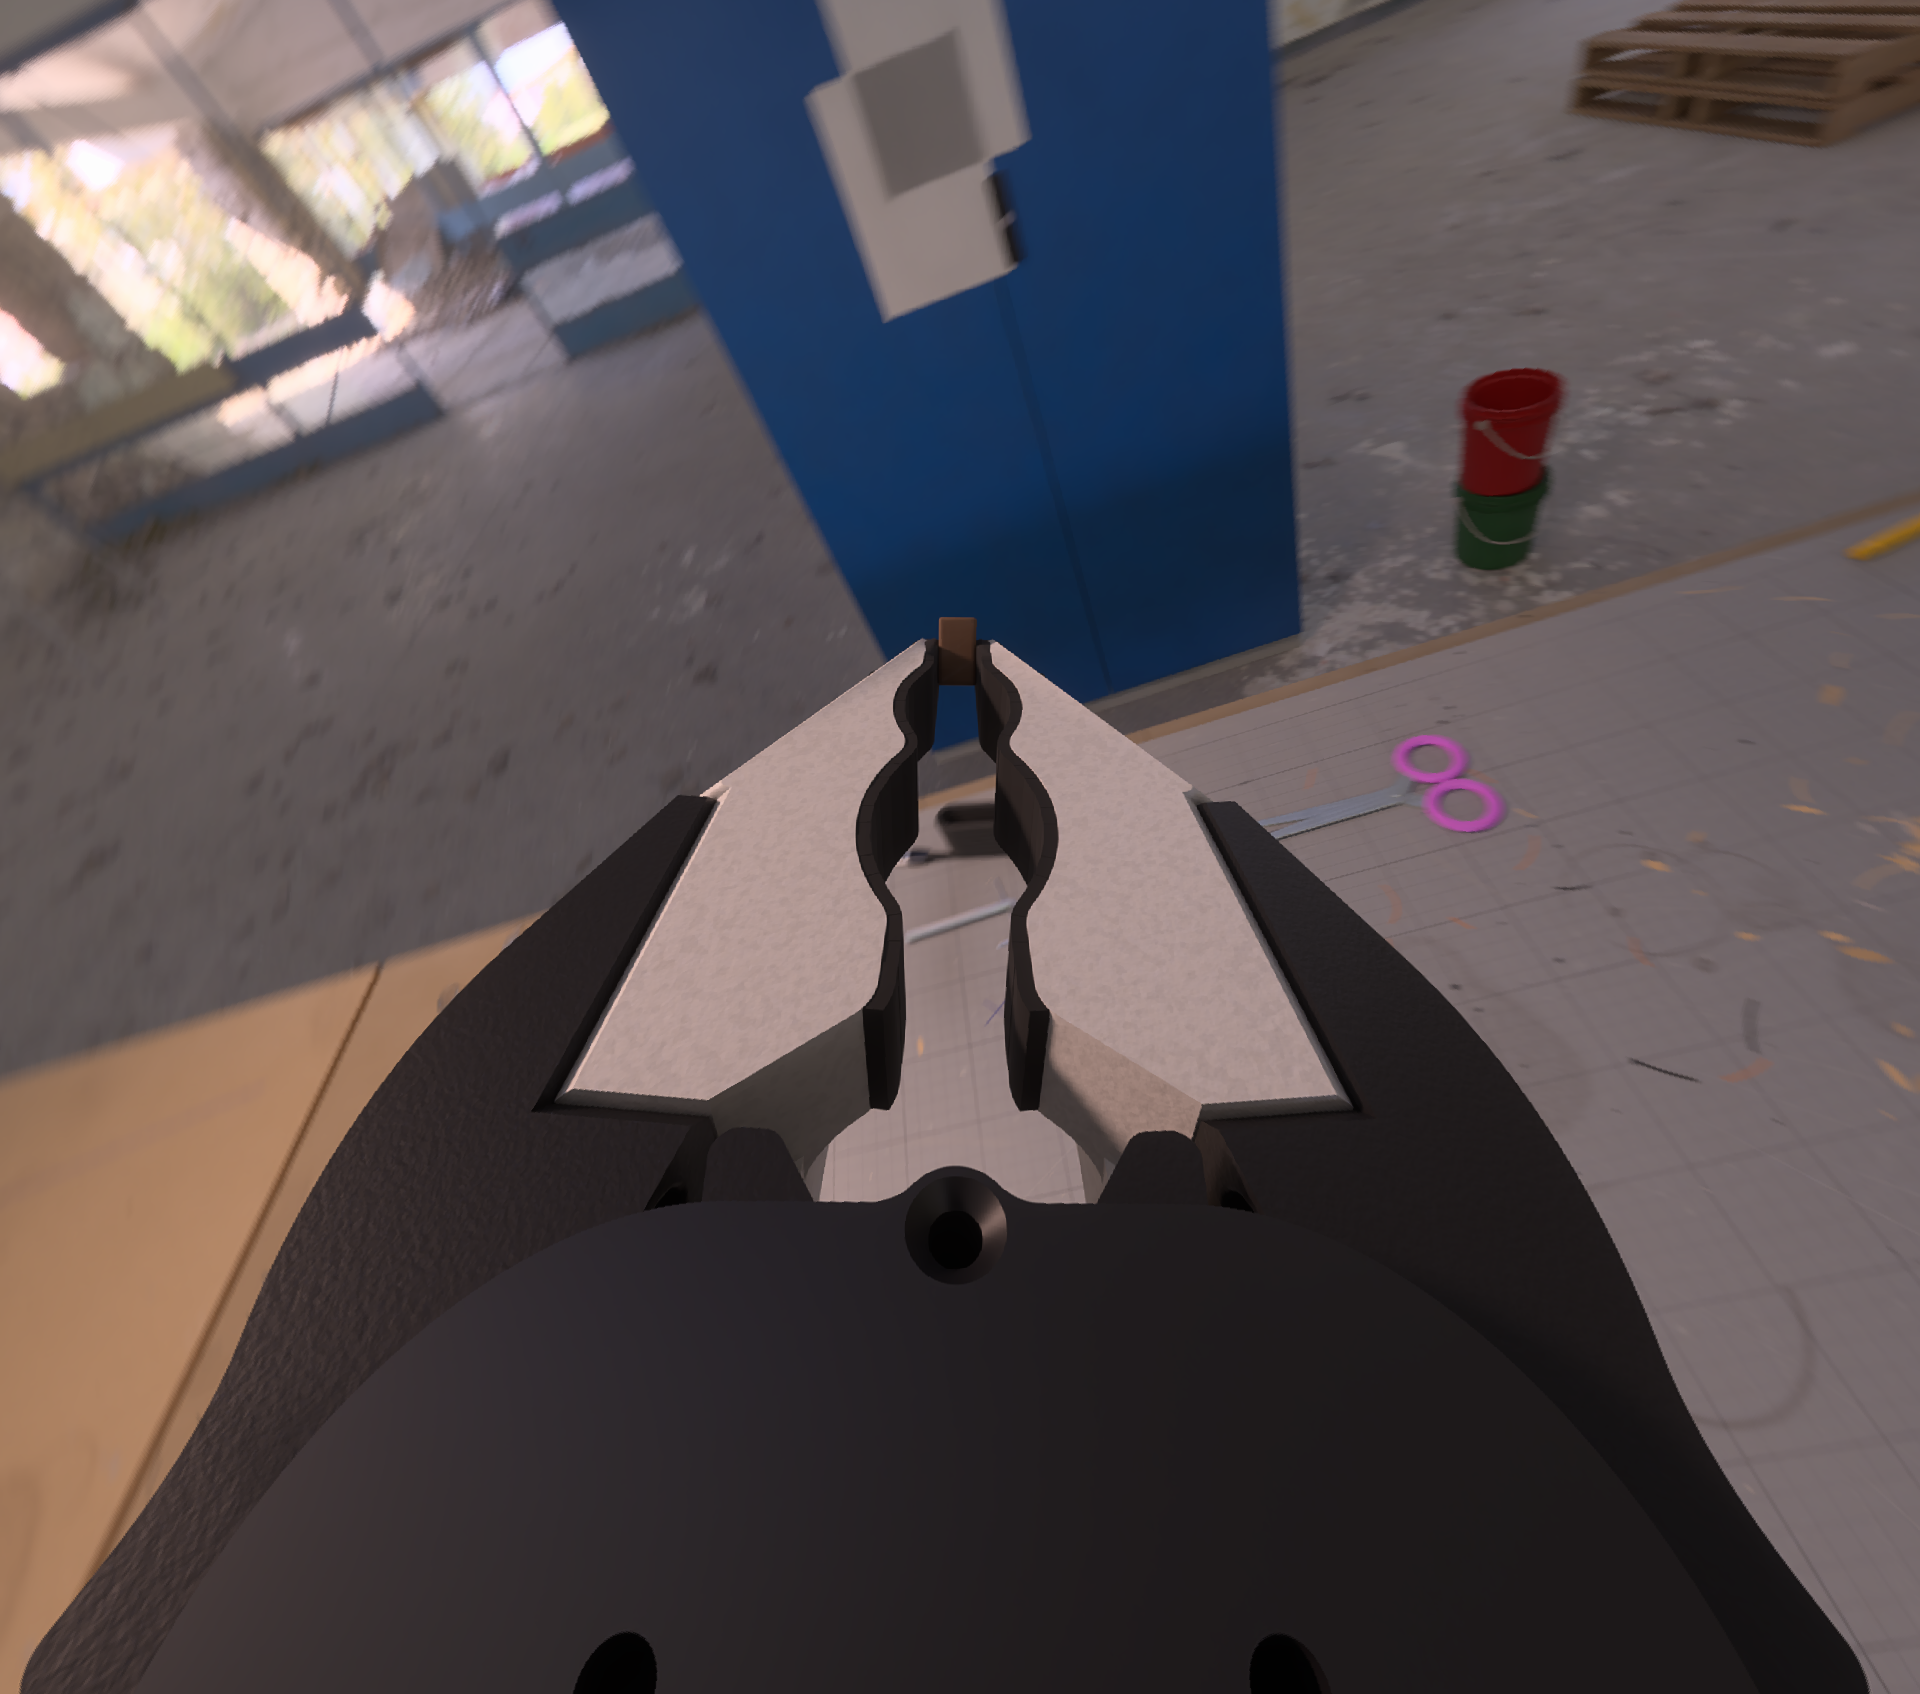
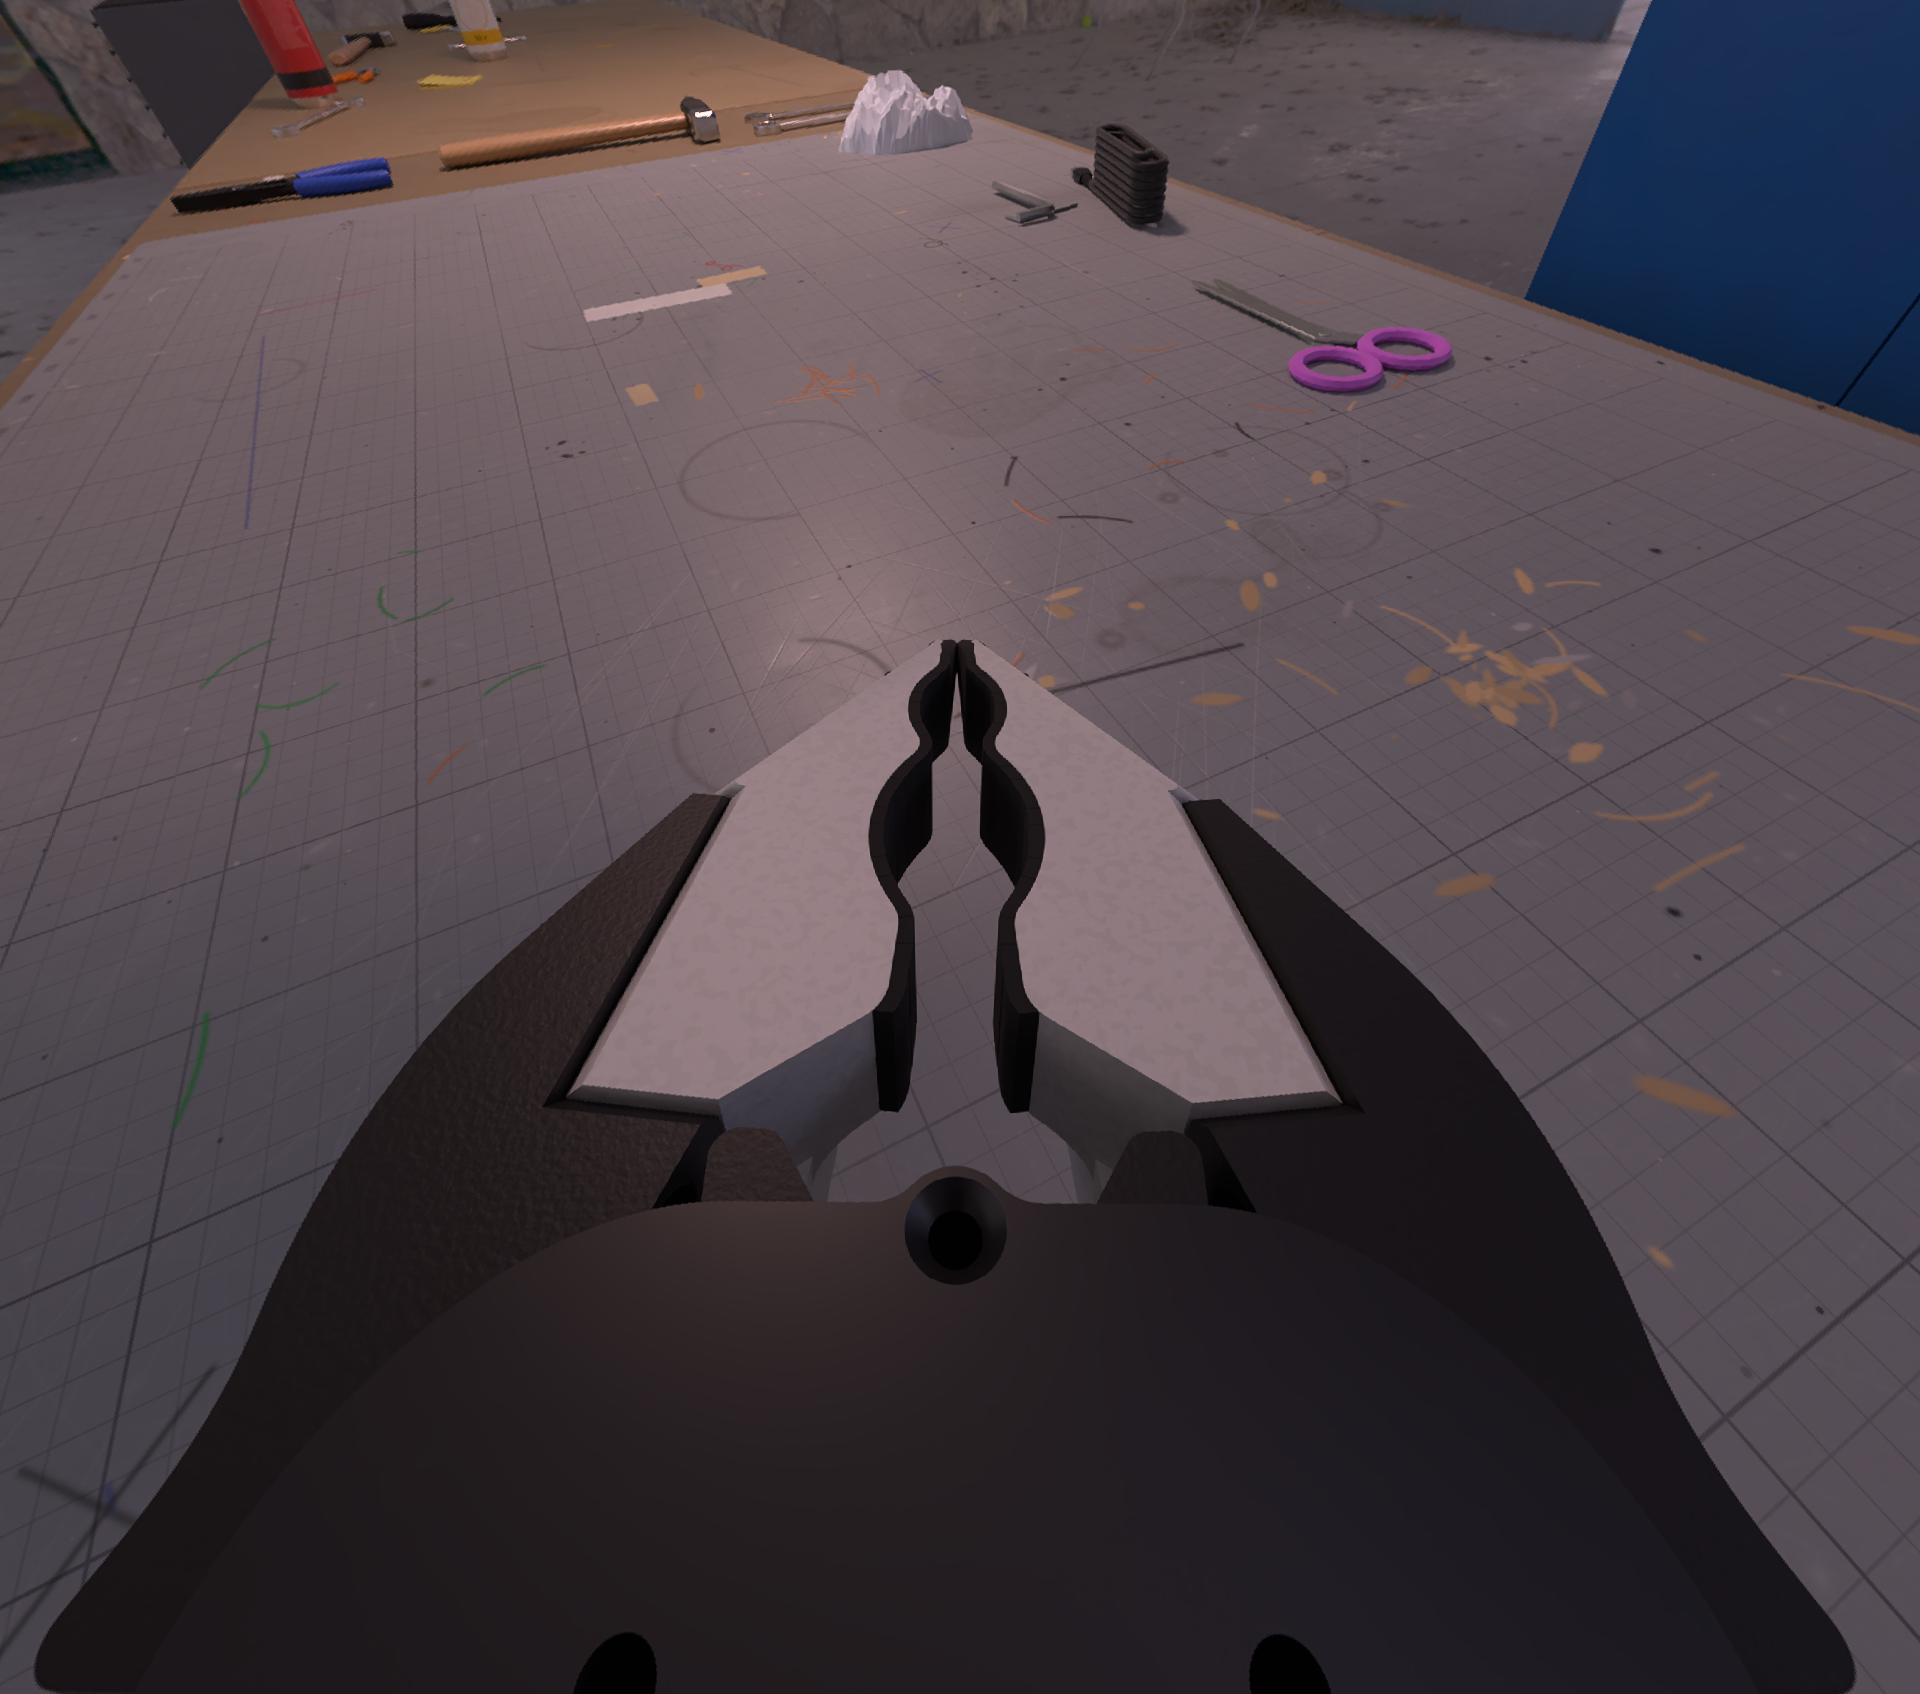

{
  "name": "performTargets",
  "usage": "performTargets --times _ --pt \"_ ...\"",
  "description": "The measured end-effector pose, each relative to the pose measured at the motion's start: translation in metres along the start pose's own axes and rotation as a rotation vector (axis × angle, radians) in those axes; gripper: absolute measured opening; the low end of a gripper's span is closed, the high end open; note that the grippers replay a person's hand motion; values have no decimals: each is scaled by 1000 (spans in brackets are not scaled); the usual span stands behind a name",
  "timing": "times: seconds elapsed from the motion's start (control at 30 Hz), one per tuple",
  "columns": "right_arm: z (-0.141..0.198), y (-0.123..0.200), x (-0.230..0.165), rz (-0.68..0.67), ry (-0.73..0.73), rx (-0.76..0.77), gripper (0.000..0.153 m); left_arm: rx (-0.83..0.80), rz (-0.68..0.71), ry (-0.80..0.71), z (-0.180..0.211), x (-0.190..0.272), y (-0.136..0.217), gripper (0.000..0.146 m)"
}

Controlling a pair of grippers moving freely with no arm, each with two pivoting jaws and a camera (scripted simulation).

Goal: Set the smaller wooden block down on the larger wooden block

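Note:
My left gripper (image 1: 957, 657) is shut on a small brown wooden block (image 1: 956, 637) pinched at its fingertips. It holds the block up in the air over the far edge of the table, tilted, with the floor and a blue cabinet behind it. My right gripper (image 2: 957, 650) is shut and empty, hovering low over the grey cutting mat (image 2: 623, 605). The larger wooden block shows in neither view.
Purple-handled scissors (image 2: 1361, 358) (image 1: 1444, 787) lie on the mat near the table edge. A black ribbed part (image 2: 1130, 174), a white crumpled lump (image 2: 902, 114), a hammer (image 2: 582, 138), blue-handled pliers (image 2: 286, 181) and two spray cans (image 2: 275, 23) stand farther off. A blue cabinet (image 1: 935, 242) is beside the table.

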State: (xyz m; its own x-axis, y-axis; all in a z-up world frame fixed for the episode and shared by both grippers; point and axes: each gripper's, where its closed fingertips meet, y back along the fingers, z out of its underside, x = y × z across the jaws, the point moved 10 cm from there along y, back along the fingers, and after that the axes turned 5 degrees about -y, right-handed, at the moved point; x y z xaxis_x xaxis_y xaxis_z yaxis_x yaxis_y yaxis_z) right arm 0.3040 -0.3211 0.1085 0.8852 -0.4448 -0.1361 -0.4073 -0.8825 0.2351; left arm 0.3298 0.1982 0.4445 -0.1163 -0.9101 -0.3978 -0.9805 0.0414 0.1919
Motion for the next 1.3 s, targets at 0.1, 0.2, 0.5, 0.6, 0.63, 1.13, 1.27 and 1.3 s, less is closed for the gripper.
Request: performTargets --times 0.1,0.2,0.5,0.6,0.63,1.13,1.27,1.3 --pt "0 0 -1 -1 12 3 0 79 113 -96 -47 48 21 6" --pt "0 1 -3 2 28 9 0 158 264 -120 -72 105 36 6" --pt "-2 11 0 100 77 68 0 338 790 37 -1 293 11 6" --pt "-3 16 6 133 45 95 0 309 904 124 38 345 -12 6" --pt "-3 17 8 140 37 104 1 284 934 148 49 359 -18 6" --pt "-2 18 9 228 91 77 3 170 1047 224 129 420 -48 6" --pt "-2 19 9 240 92 83 3 201 1099 170 140 429 -38 6" --pt "-2 19 9 245 93 84 3 207 1108 137 142 431 -35 6"
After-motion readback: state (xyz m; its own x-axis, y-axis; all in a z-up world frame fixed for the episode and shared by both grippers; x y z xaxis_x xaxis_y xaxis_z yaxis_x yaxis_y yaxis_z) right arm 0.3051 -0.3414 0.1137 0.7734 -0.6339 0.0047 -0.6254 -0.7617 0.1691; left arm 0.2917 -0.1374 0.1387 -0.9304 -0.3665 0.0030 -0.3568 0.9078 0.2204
